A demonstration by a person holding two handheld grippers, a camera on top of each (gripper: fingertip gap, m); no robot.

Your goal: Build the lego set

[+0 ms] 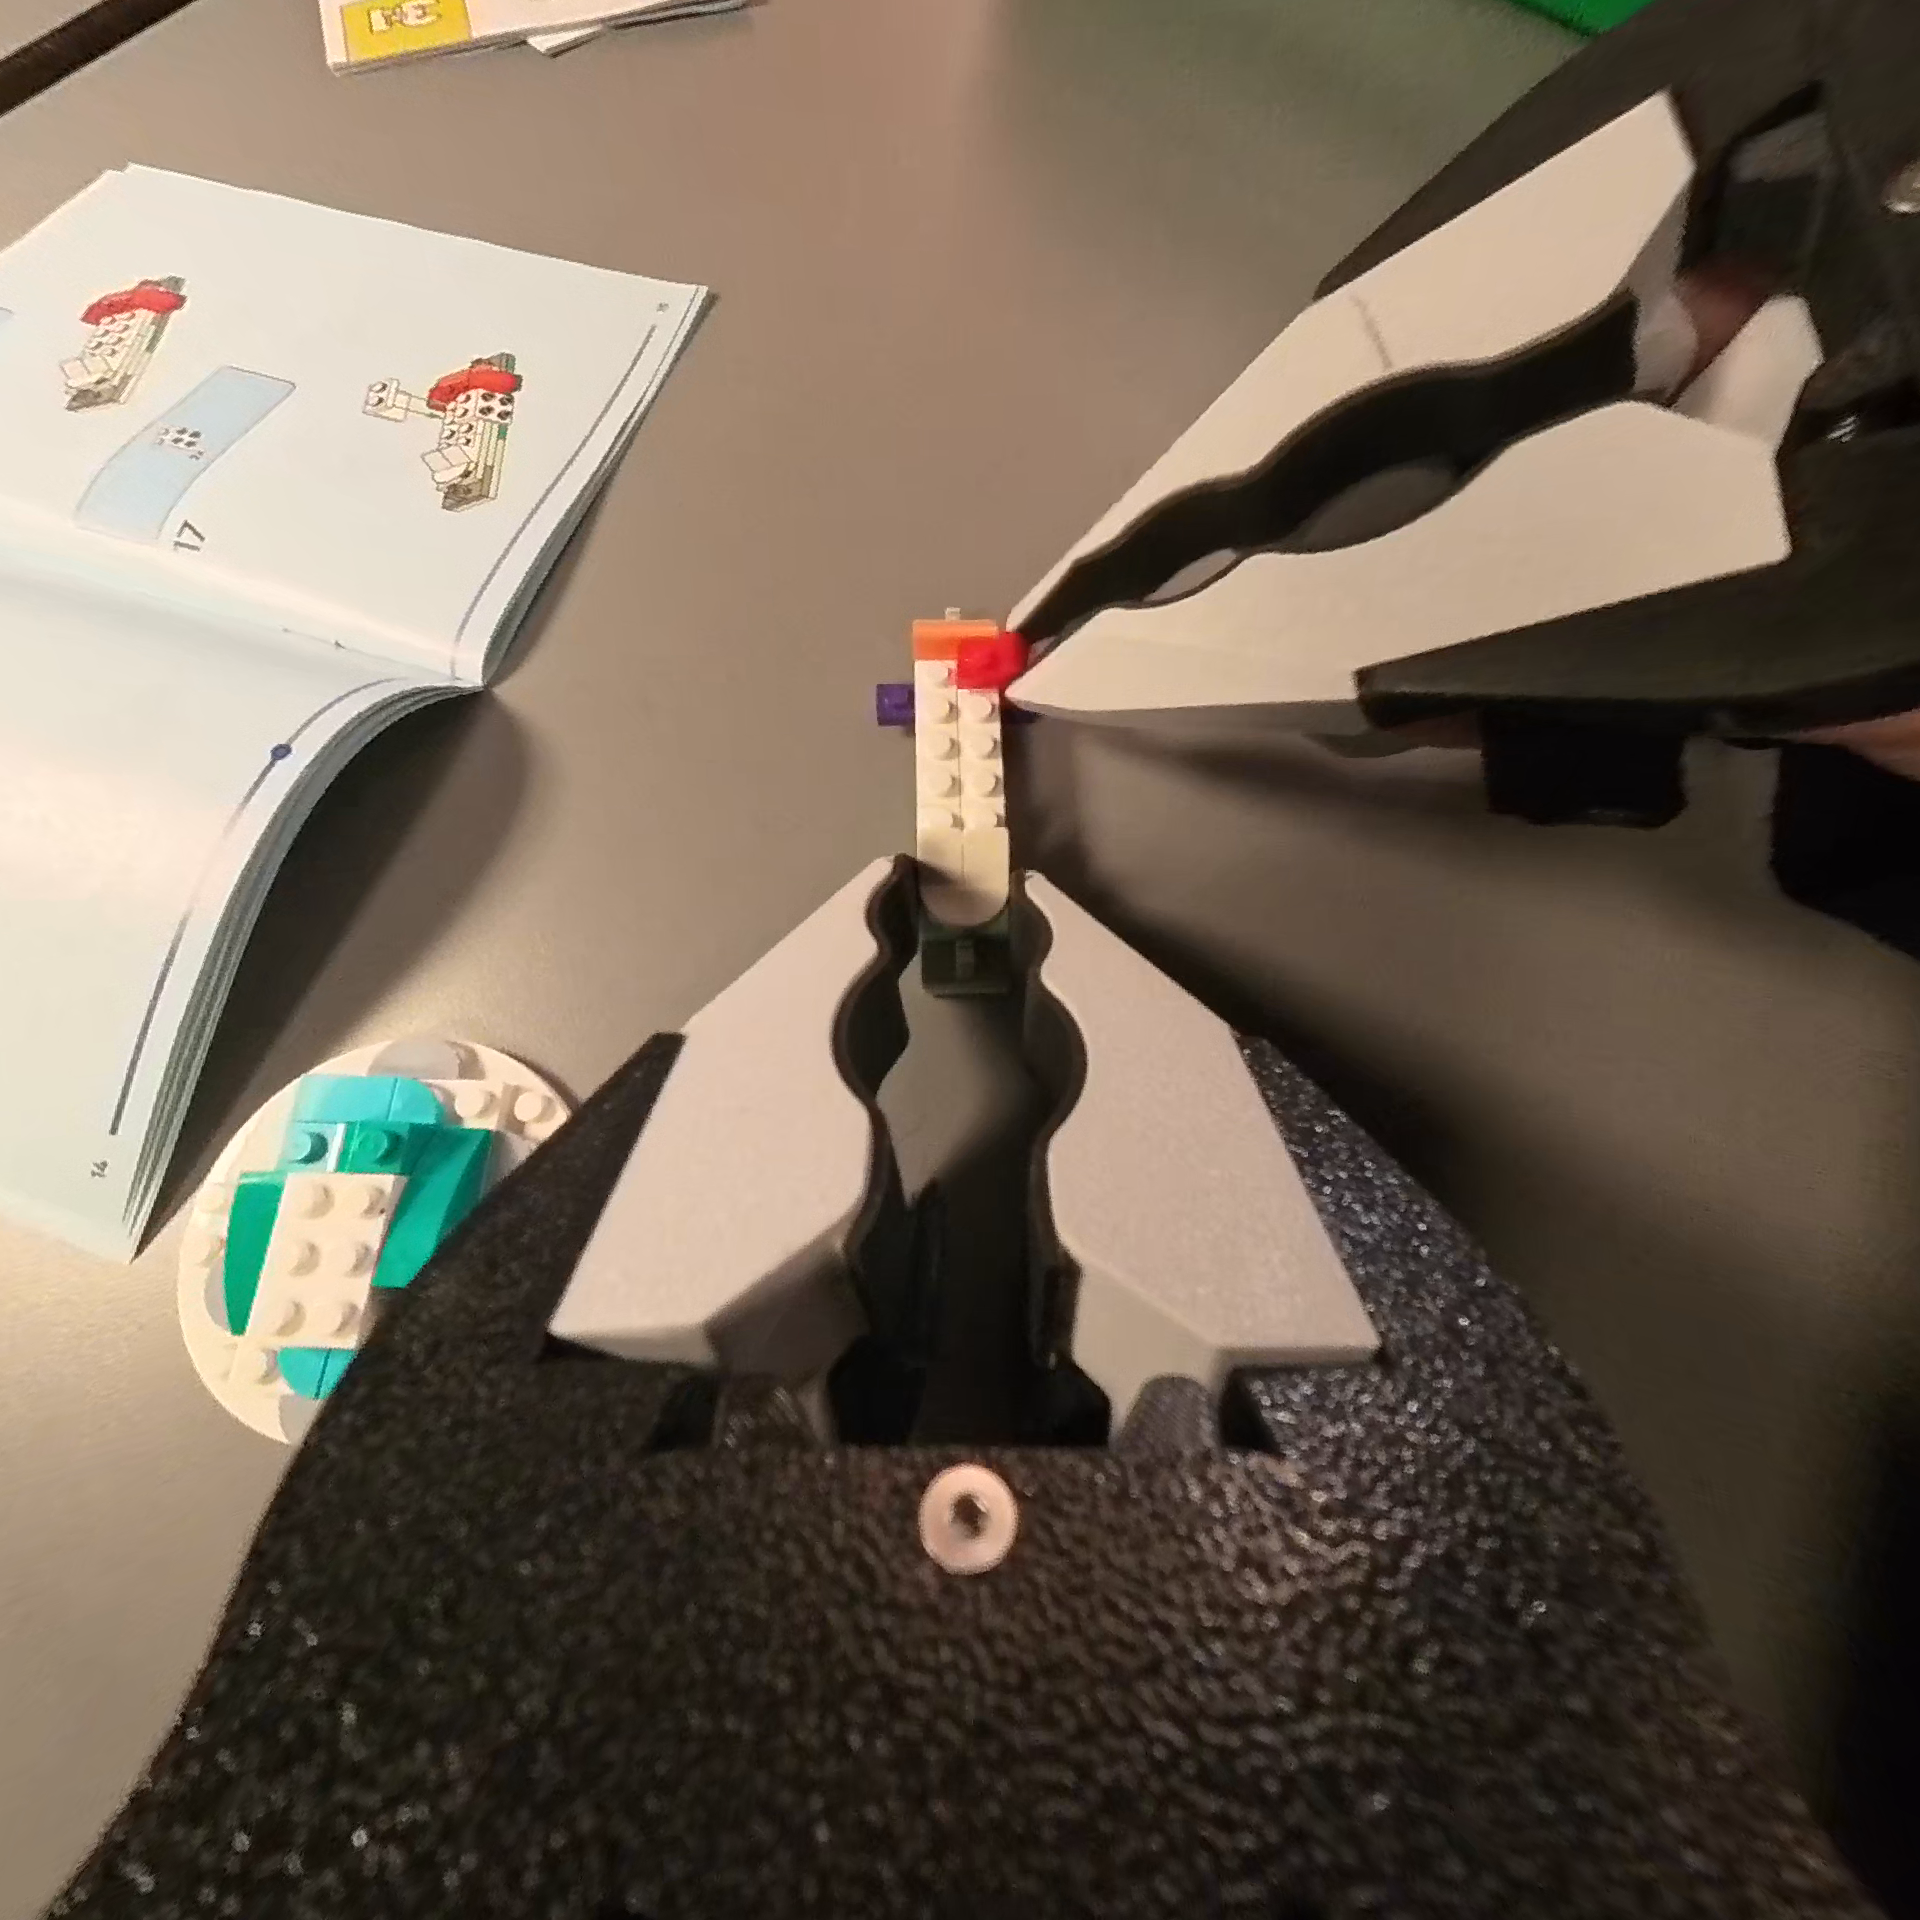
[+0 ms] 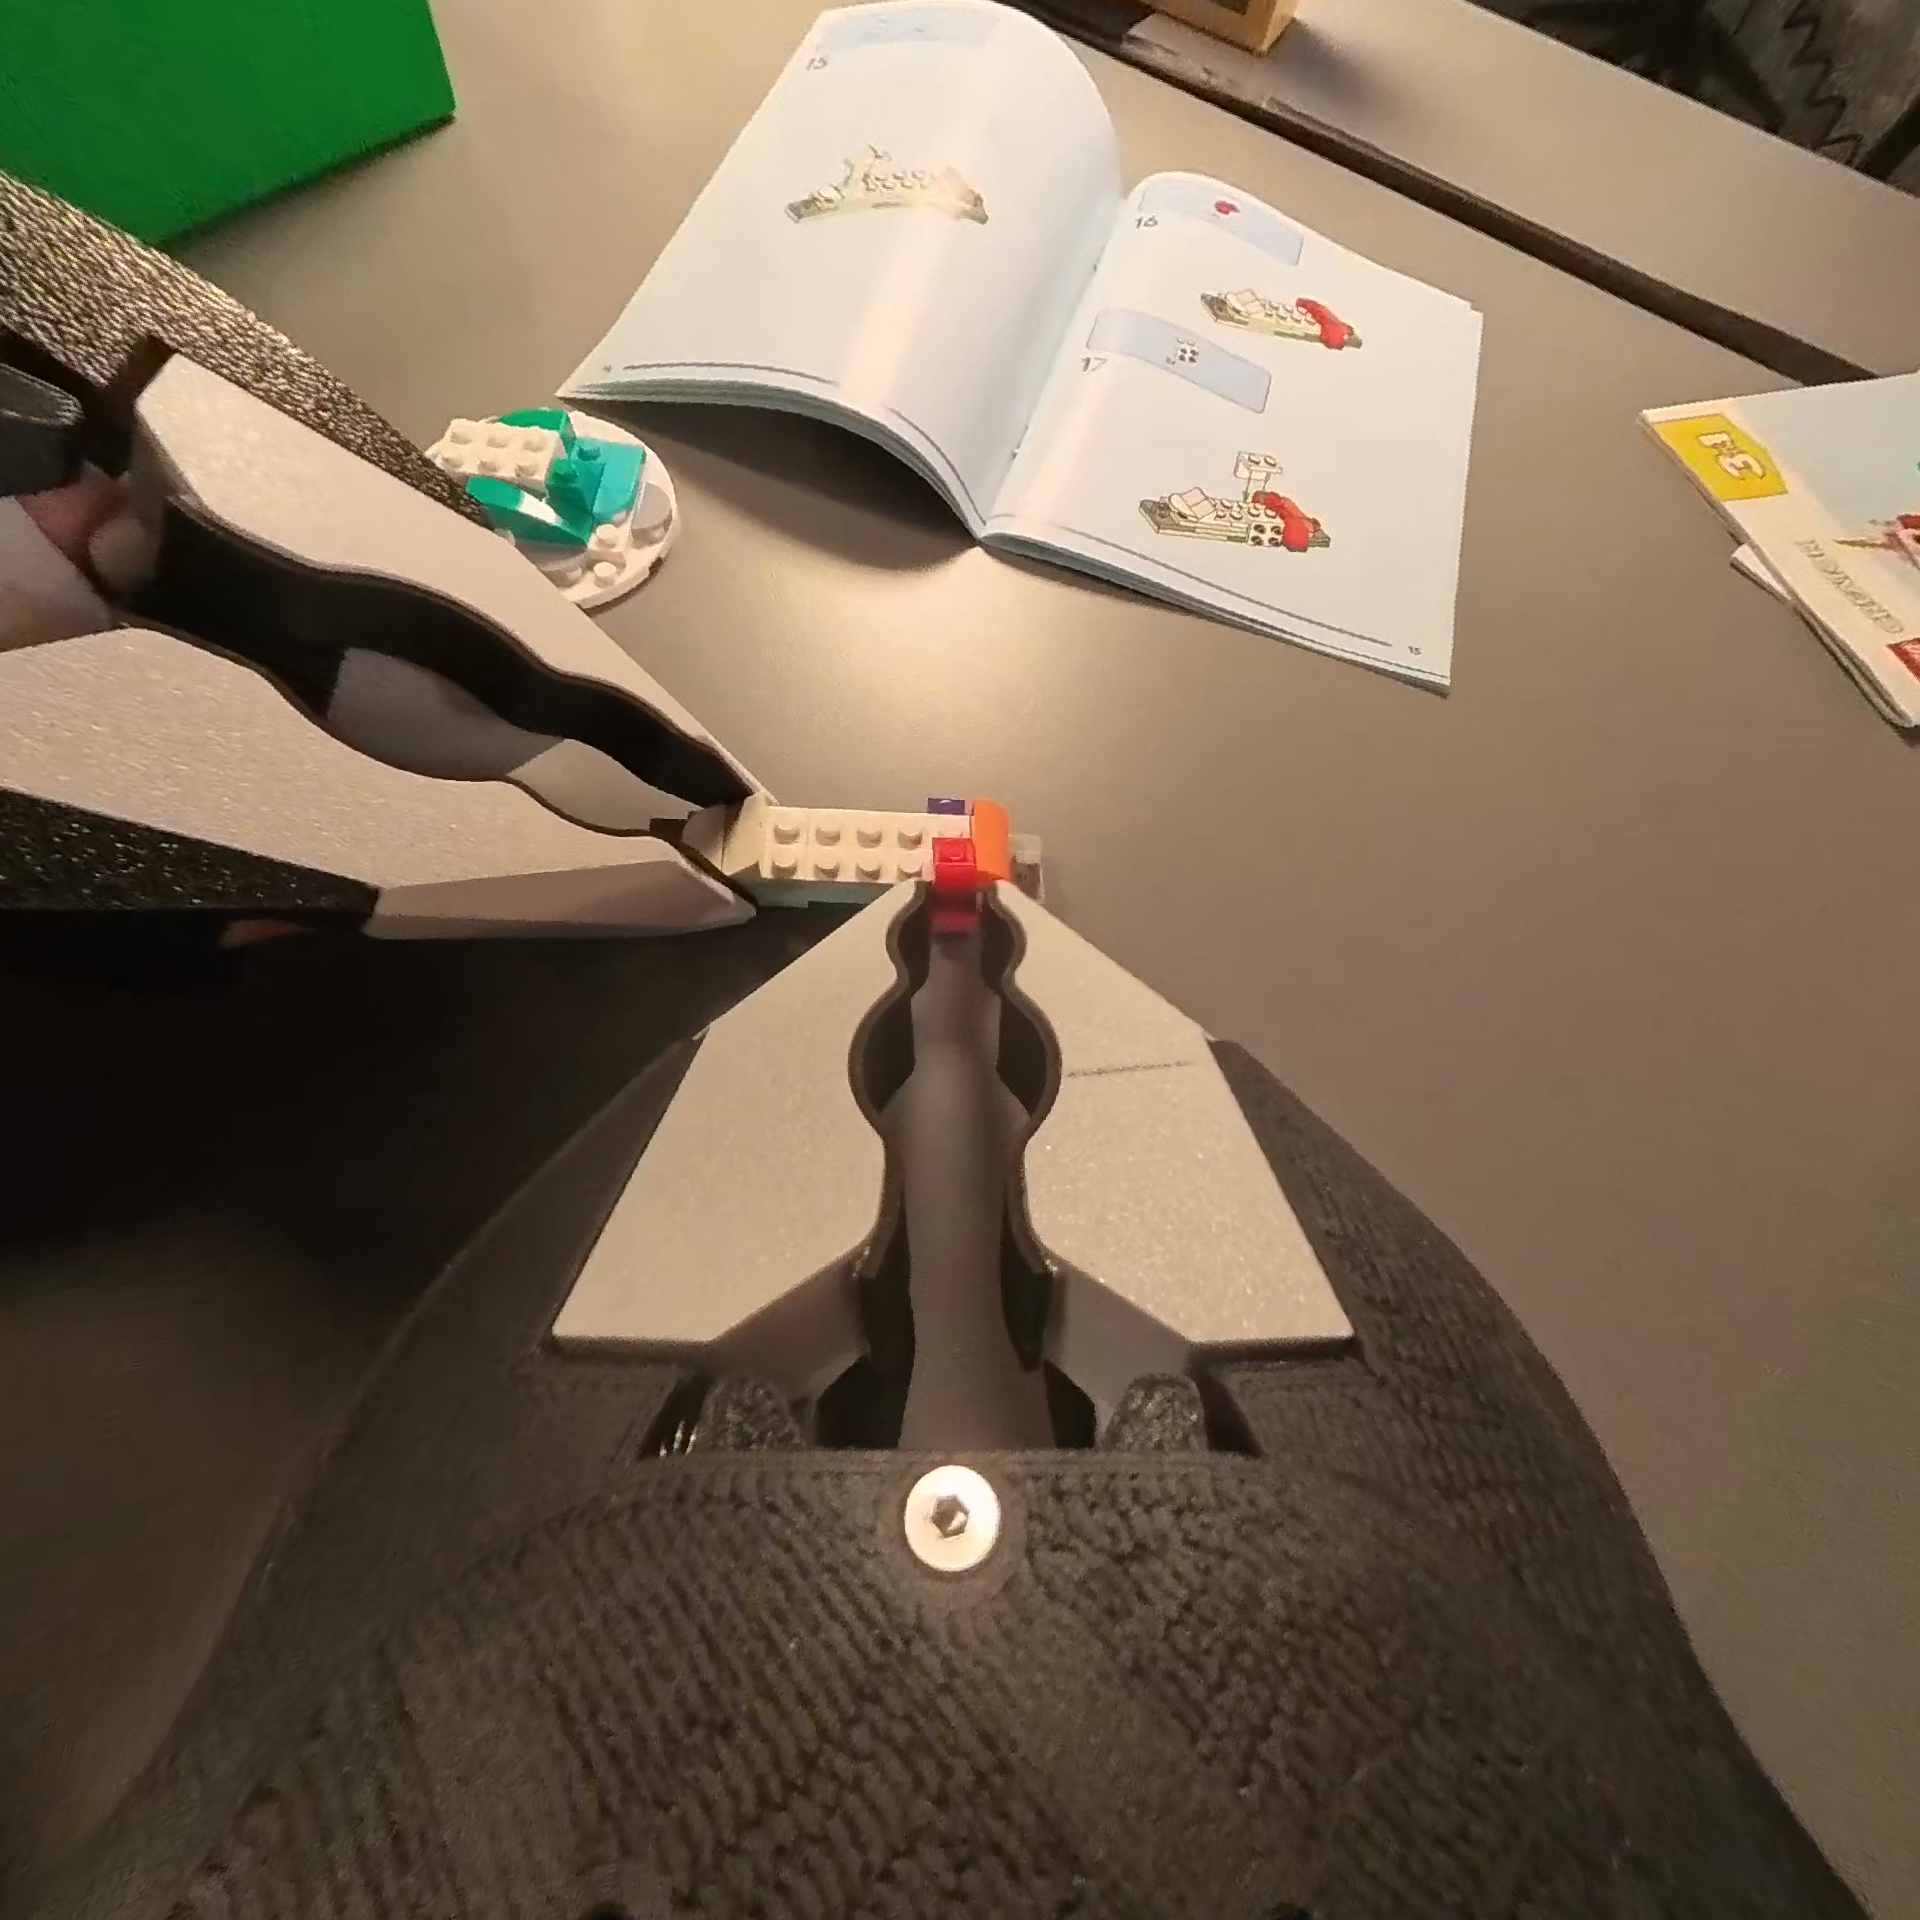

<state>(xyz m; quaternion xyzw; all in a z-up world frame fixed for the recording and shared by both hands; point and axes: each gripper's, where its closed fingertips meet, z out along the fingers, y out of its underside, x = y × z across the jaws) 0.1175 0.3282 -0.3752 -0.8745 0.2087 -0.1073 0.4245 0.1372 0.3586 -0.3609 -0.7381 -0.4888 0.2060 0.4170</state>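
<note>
A long white lego build point(image 1: 961, 764) with an orange piece and a purple piece at its far end lies on the grey table. My left gripper point(image 1: 966, 883) is shut on its near end. It also shows in the right wrist view point(image 2: 842, 836), with the left gripper point(image 2: 727, 836) at its left end. My right gripper point(image 2: 958, 894) is shut on a small red piece point(image 2: 954, 868) and holds it against the build beside the orange piece. In the left wrist view the right gripper point(image 1: 1023, 655) comes in from the right onto the red piece point(image 1: 987, 662).
An open instruction booklet point(image 1: 260, 540) lies to the left, also seen in the right wrist view point(image 2: 1039, 343). A round white plate with teal and white bricks point(image 1: 343, 1216) sits near it point(image 2: 561, 488). More booklets point(image 2: 1808, 520) lie right. A green box point(image 2: 208, 104) stands far left.
</note>
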